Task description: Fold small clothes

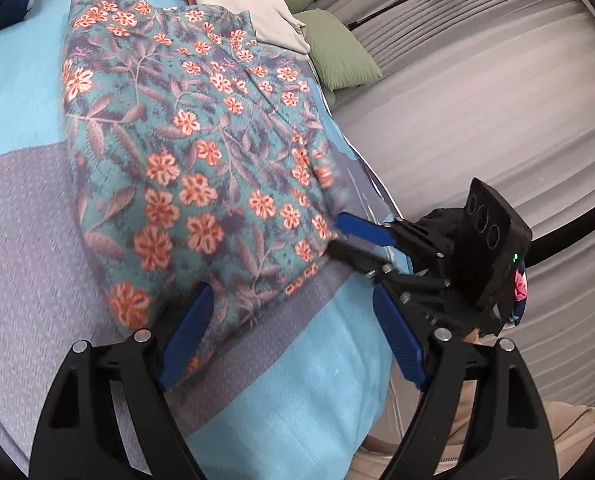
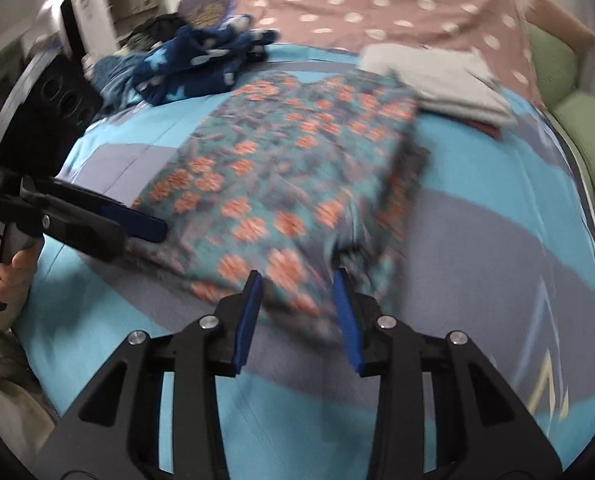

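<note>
A teal garment with orange flowers (image 1: 185,152) lies spread on the blue and grey bedspread (image 1: 25,208); it also shows in the right wrist view (image 2: 281,184), blurred. My left gripper (image 1: 293,304) is open, its fingers wide apart at the garment's near edge. My right gripper (image 2: 297,280) is open at the garment's near edge, and in the left wrist view it (image 1: 335,236) sits at the garment's right edge. The left gripper (image 2: 153,232) shows in the right wrist view at the garment's left edge.
A folded white cloth (image 2: 441,80) lies at the garment's far right. A dark blue patterned pile (image 2: 201,60) lies far left. A pink dotted cover (image 2: 377,4) and green pillows (image 1: 337,56) are at the head. The bed's edge (image 1: 381,200) runs along a grey curtain.
</note>
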Tool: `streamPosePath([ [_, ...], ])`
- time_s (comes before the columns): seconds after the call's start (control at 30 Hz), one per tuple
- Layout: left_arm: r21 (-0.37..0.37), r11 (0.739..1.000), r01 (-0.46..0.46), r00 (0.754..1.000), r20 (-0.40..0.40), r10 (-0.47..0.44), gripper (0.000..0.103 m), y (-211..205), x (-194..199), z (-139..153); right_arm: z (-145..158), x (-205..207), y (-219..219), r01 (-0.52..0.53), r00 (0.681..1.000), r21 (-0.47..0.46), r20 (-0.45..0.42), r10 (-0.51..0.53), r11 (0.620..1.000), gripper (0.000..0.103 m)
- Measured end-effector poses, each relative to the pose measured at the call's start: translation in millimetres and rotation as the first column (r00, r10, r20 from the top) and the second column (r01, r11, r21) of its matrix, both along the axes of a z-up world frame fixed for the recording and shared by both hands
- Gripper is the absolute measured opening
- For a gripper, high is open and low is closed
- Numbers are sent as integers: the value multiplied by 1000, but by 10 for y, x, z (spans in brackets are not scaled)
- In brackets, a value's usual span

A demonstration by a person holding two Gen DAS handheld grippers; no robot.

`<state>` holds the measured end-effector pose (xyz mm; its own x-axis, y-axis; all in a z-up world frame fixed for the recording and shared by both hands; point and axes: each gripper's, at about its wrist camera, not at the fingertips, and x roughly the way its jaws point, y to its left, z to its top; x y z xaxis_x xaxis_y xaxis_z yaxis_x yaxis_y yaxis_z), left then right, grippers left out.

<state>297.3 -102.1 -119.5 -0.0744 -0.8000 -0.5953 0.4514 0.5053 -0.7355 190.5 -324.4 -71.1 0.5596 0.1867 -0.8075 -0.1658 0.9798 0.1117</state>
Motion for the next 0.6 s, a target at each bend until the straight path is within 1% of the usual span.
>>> streamPosePath([
  [0.03, 2, 1000, 0, 1000, 1, 0, 82, 3, -11, 2, 13, -27, -79, 40, 999, -30, -9, -41, 999, 45],
  [0.07, 5, 1000, 0, 1000, 4, 0, 82, 23, -34, 7, 27, -43, -156, 85, 996, -73, -17, -86, 994, 49],
  [0.1, 7, 1000, -2, 1000, 5, 2, 82, 24, -38, 18, 63, -60, -247, 126, 991, -97, -20, -129, 987, 50],
  [0.13, 5, 1000, -5, 1000, 6, 5, 82, 30, -45, 35, 127, -79, -316, 147, 989, -80, -15, -148, 986, 49],
  [0.17, 3, 1000, -8, 1000, 11, 8, 82, 39, -60, 47, 205, -86, -357, 153, 988, -42, 3, -153, 987, 49],
  [0.23, 7, 1000, -5, 1000, 26, 5, 82, 46, -77, 61, 427, -102, -331, 145, 984, 48, 94, -149, 988, 49],
  [0.27, 10, 1000, -4, 1000, 28, 4, 82, 45, -85, 63, 482, -85, -293, 127, 984, 81, 117, -136, 989, 49],
  [0.3, 12, 1000, -2, 1000, 27, 2, 82, 36, -83, 64, 536, -11, -192, 86, 984, 117, 144, -102, 989, 49],
  [0.33, 15, 1000, -1, 1000, 25, 1, 82, 36, -84, 59, 547, 60, -107, 59, 985, 116, 157, -77, 992, 49],
  [0.4, 11, 1000, 1, 1000, 16, -1, 82, 43, -70, 47, 472, 278, 100, 11, 987, 59, 159, -20, 998, 49],
  [0.47, 6, 1000, 7, 1000, 2, -7, 82, 66, -65, 37, 291, 489, 188, 1, 993, 57, 114, -8, 998, 44],
  [0.5, 4, 1000, 4, 1000, -8, -4, 82, 89, -57, 27, 143, 576, 159, 22, 997, 66, 70, -27, 998, 43],
  [0.53, -1, 1000, 7, 1000, -13, -7, 82, 125, -61, 37, -14, 620, 93, 58, 998, 70, 26, -60, 996, 39],
  [0.57, -9, 1000, 10, 1000, -13, -10, 82, 167, -59, 56, -112, 608, 35, 79, 997, 90, 13, -81, 993, 36],
  [0.6, -14, 1000, 9, 1000, -4, -9, 82, 221, -52, 93, -148, 523, -12, 96, 994, 131, 35, -101, 987, 36],
])
